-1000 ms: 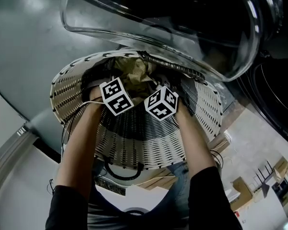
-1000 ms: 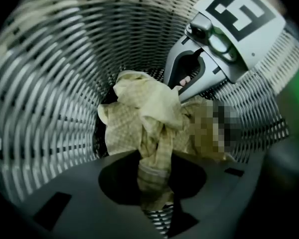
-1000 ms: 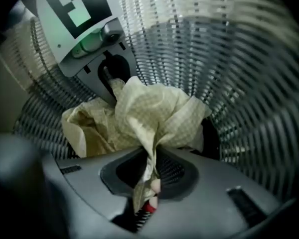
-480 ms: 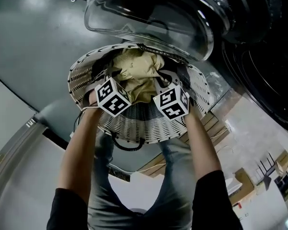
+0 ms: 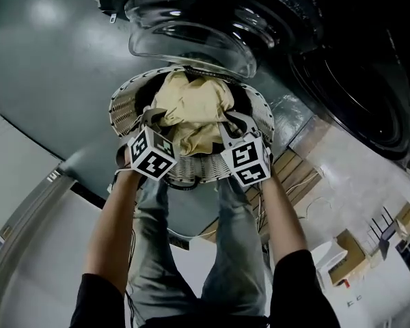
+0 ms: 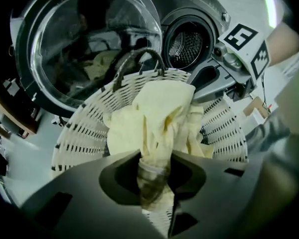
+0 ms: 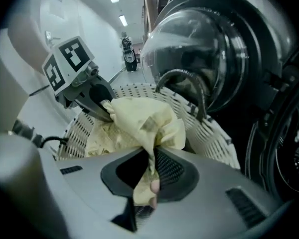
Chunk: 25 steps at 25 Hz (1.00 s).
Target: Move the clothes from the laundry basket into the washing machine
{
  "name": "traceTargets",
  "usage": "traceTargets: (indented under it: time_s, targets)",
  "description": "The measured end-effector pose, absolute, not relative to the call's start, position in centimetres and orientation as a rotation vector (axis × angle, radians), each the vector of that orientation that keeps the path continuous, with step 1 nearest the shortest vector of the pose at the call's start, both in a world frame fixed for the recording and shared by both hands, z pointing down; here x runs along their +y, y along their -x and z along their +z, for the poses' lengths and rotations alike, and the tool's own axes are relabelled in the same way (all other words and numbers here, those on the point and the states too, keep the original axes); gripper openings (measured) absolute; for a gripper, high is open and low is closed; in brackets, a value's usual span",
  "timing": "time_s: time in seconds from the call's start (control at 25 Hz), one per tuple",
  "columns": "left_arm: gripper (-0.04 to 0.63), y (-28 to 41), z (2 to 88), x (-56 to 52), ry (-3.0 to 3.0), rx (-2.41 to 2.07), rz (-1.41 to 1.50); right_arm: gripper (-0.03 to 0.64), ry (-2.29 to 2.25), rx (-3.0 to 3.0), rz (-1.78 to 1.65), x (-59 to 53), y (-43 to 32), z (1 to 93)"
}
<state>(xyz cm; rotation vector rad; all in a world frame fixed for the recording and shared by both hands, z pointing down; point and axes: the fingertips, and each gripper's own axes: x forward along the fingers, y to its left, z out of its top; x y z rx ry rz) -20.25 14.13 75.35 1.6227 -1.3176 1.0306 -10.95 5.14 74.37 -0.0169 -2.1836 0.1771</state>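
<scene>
A pale yellow garment (image 5: 191,111) hangs bunched above the white wicker laundry basket (image 5: 126,108). My left gripper (image 5: 149,120) is shut on the garment's left side, and a fold of it (image 6: 152,180) is pinched between the jaws. My right gripper (image 5: 234,125) is shut on the garment's right side, where the fabric (image 7: 148,176) runs down between its jaws. The left gripper view shows the garment (image 6: 154,116) over the basket (image 6: 79,133), with the washing machine's drum opening (image 6: 185,43) beyond. In the right gripper view, the left gripper (image 7: 100,103) grips the far end of the garment (image 7: 139,121).
The machine's round glass door (image 5: 184,36) stands open just above the basket, with a dark handle arching (image 6: 139,59) over the rim. The dark drum mouth (image 5: 355,94) lies to the right. The person's legs (image 5: 191,251) are below, and cardboard boxes (image 5: 345,255) sit on the floor at right.
Both grippers have risen together, pulling the yellow garment up from the basket. The basket and door now look smaller and farther from the camera.
</scene>
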Motion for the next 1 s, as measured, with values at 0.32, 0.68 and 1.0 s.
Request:
traceTargets:
  time_s: [0.32,0.68,1.0]
  targets:
    - [0.117,18.8,67.4,14.2,-1.629,-1.374,0.930,0.054,-0.103,-2.246,0.247,4.6,9.6,65.9]
    - [0.115,17.7,57.4,13.1,-1.677,-1.438,0.864,0.054,-0.269,-2.324,0.372,3.7,8.4,55.0]
    - [0.114,17.2,48.4,12.3,-1.753,-1.504,0.863,0.054,-0.401,-2.408,0.373,3.2,7.1,46.1]
